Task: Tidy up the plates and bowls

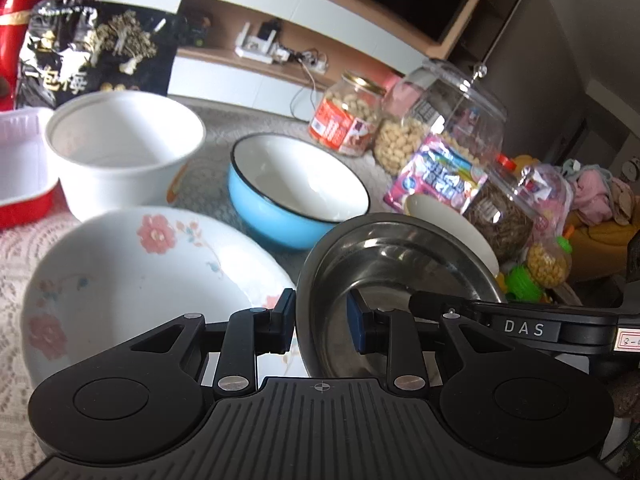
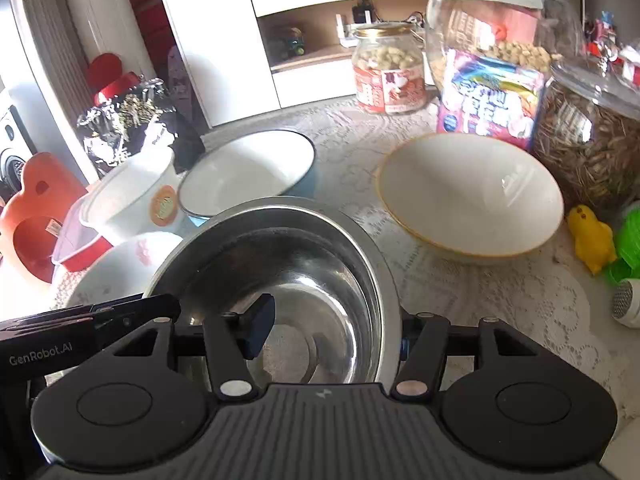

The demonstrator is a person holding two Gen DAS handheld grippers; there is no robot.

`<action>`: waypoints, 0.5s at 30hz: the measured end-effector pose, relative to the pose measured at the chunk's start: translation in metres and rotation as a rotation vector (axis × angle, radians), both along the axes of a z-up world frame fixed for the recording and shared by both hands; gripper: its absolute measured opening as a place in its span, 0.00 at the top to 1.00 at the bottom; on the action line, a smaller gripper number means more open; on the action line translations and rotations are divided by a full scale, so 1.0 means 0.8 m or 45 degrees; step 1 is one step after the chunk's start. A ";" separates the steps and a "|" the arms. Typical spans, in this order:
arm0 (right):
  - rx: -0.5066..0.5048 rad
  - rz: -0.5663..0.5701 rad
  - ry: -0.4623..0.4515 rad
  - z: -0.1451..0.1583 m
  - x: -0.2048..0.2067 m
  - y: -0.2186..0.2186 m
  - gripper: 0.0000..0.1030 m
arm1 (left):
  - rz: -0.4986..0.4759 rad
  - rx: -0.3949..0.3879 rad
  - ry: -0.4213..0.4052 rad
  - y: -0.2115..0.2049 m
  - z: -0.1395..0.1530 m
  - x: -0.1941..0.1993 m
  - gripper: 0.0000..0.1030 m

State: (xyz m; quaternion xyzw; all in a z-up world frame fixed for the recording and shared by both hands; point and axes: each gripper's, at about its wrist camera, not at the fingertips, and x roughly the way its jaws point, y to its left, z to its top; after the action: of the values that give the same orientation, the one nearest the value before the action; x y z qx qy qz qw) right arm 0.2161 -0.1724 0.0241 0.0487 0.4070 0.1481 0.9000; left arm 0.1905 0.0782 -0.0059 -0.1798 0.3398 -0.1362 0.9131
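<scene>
Nearest both cameras, the steel bowl is straddled at its rim by two claws: the left claw has one pad outside and one inside the left rim, though whether they press I cannot tell, while the right claw stands partly open with one finger inside the bowl and the other outside the right rim. Around it on the lace-covered tabletop sit a flowered bowl just left, a blue bowl behind, a white tub and a cream bowl to the right.
</scene>
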 end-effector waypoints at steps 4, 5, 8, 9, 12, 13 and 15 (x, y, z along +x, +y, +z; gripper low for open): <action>0.042 0.060 -0.017 0.018 0.005 0.037 0.37 | 0.131 0.012 -0.065 0.031 0.021 -0.017 0.61; 0.061 0.081 -0.008 0.020 0.006 0.048 0.37 | 0.166 0.009 -0.080 0.040 0.025 -0.022 0.56; 0.050 0.164 -0.012 0.021 0.006 0.088 0.37 | 0.266 -0.012 -0.112 0.074 0.034 -0.033 0.51; 0.046 0.192 -0.006 0.018 0.009 0.101 0.37 | 0.297 -0.019 -0.109 0.086 0.035 -0.035 0.51; 0.054 0.259 0.069 0.002 0.018 0.133 0.40 | 0.377 -0.018 -0.090 0.111 0.031 -0.039 0.52; 0.048 0.277 0.083 -0.003 0.019 0.142 0.40 | 0.394 -0.006 -0.080 0.115 0.028 -0.040 0.52; 0.020 0.305 0.073 -0.009 0.020 0.158 0.40 | 0.413 0.034 -0.051 0.119 0.021 -0.037 0.52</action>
State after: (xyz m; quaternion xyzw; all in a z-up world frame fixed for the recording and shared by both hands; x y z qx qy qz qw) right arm 0.2318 -0.0462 0.0168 0.0111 0.4344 0.2562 0.8635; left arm 0.1606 0.1735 0.0106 -0.2175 0.2899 0.0140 0.9319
